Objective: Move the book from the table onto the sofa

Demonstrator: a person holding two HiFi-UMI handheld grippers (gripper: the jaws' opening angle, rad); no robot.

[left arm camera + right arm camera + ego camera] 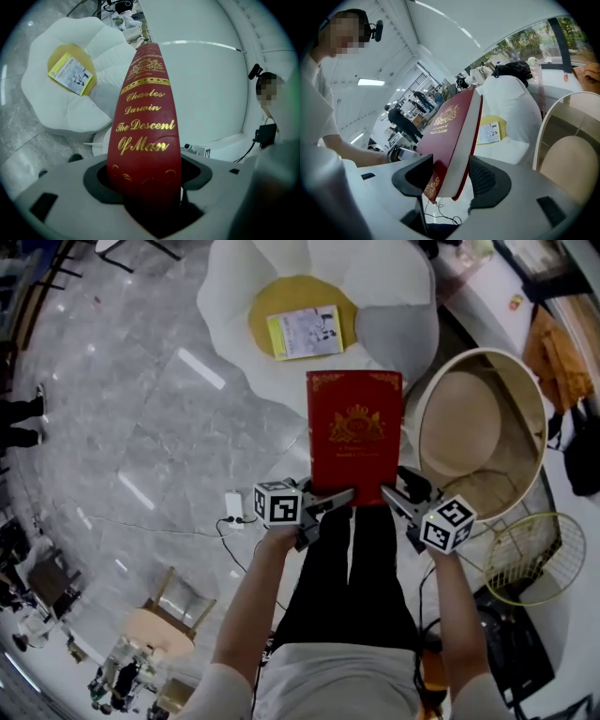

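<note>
Left gripper [330,501] pinches the spine end, and right gripper [395,495] the near corner, of the red hardback book [354,432], held aloft above the marble floor [169,427], just short of the flower-shaped sofa [234,287]. Step in hand: the carry. Next move, as judged: bring the book over the yellow seat [267,304], clear of the booklet [305,332], lower it, then release both grips.

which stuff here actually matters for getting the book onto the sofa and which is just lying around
Part of the job: red hardcover book, gripped by left tongs and right tongs; white flower-shaped sofa with yellow centre.
Just lying about: yellow-edged booklet on the sofa; yellow-green wire basket; white power strip on the floor.
</note>
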